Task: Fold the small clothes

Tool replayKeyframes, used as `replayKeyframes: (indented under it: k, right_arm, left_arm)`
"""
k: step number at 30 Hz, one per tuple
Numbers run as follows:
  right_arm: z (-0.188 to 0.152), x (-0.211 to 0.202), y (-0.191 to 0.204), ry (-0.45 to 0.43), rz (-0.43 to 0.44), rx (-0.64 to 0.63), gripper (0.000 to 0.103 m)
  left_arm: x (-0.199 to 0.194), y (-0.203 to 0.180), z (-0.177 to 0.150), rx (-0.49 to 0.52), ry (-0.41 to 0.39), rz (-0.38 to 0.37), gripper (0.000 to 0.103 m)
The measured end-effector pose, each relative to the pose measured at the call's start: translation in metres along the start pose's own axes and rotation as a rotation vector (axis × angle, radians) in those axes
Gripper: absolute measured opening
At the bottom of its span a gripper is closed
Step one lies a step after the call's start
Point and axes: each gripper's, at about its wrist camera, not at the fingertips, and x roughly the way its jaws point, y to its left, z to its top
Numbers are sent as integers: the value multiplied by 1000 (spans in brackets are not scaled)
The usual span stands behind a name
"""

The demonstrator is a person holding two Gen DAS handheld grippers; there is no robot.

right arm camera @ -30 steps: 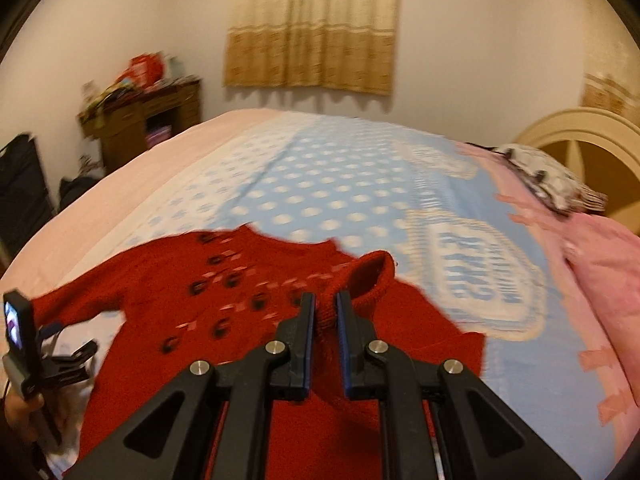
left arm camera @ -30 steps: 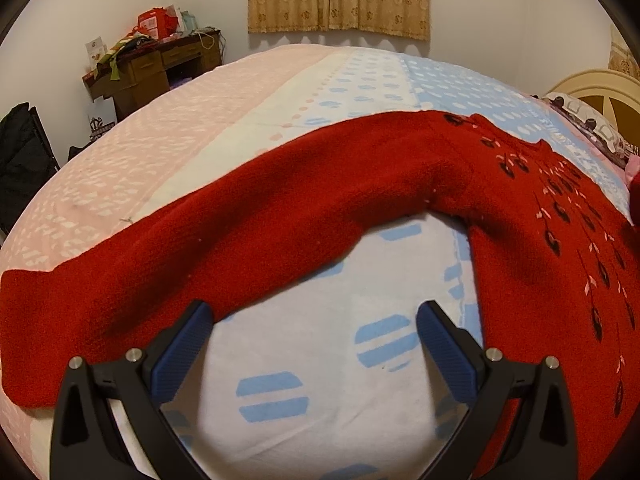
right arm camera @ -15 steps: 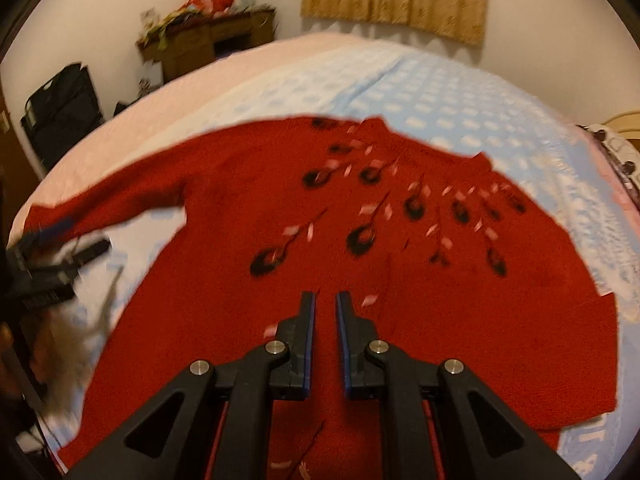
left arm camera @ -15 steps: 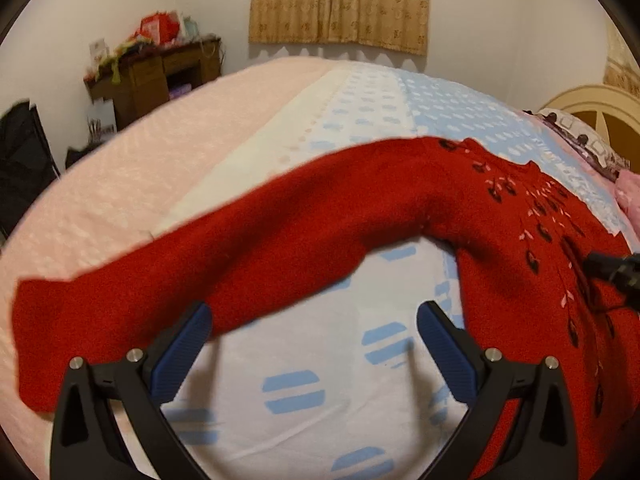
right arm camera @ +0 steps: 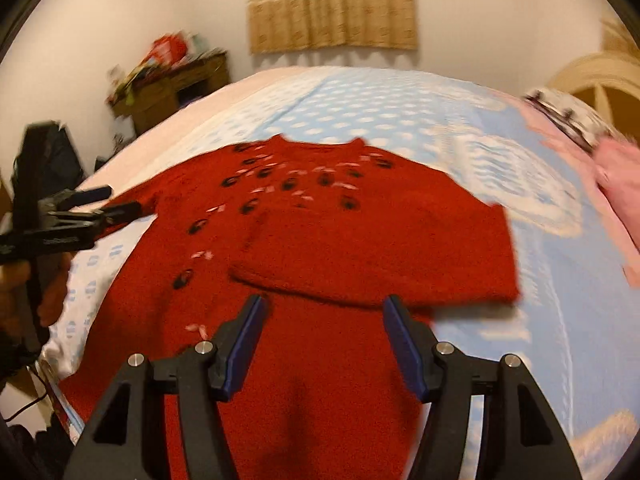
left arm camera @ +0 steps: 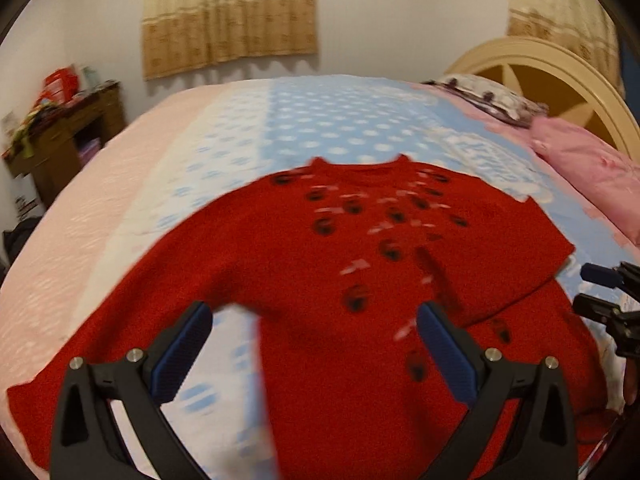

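A red knit sweater with dark flower marks lies flat on the bed, neck away from me. Its right sleeve is folded across the chest; its left sleeve stretches out to the left. My left gripper is open and empty above the sweater's lower left part. My right gripper is open and empty just in front of the folded sleeve's edge. Each gripper shows in the other's view: the right one, the left one.
The bed sheet is pink, white and blue with dots. Pink bedding and a pillow lie at the right by a cream headboard. A cluttered wooden desk stands at the left wall under a curtain.
The right gripper has opened and let go of the right sleeve, which now lies folded across the chest. The left gripper has swung right, from the left sleeve toward the sweater's body.
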Motion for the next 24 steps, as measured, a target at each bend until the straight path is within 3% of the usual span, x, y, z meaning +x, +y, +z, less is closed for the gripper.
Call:
replayKeyframes:
  k: [4,9,11,13,14,15,16,17,20,24]
  right_arm:
    - [-19,-10,-25,-27,-45,55,62]
    - [-35,-9,-41,-44,-77,76,62]
    - [-39,-9,-47,-58,-74,97,62]
    - [-44,-8,-51,-64,-74,112,62]
    - [-45,-8,-54,-63,-71,120,62]
    - [-46,-6,-58,-61,-64,137,62]
    - [-46,-6,-61,-59,-58,152,63]
    - [-46,-6,-65,-63,-51,169,63]
    - [-48,-12,-74,-106,-41,208,63]
    - [-50,-12,-79,-115,-26,244,64]
  left_arm:
    - [29,-43,11,25,72,-100,97]
    - [64,-89,14,83,161,-149,83]
    - [81,-97,12,79,207,-142,71]
    - [92,-97,9,47,249,-169,52]
    - [93,-96,9,31,236,-173,51]
    - [91,-95,10,20,217,-172,41]
    - [89,-95,11,20,214,-173,21]
    - [87,-94,12,22,210,-174,13]
    - [77,-83,19,0,211,-195,9]
    - [58,-64,36,3,151,-189,8]
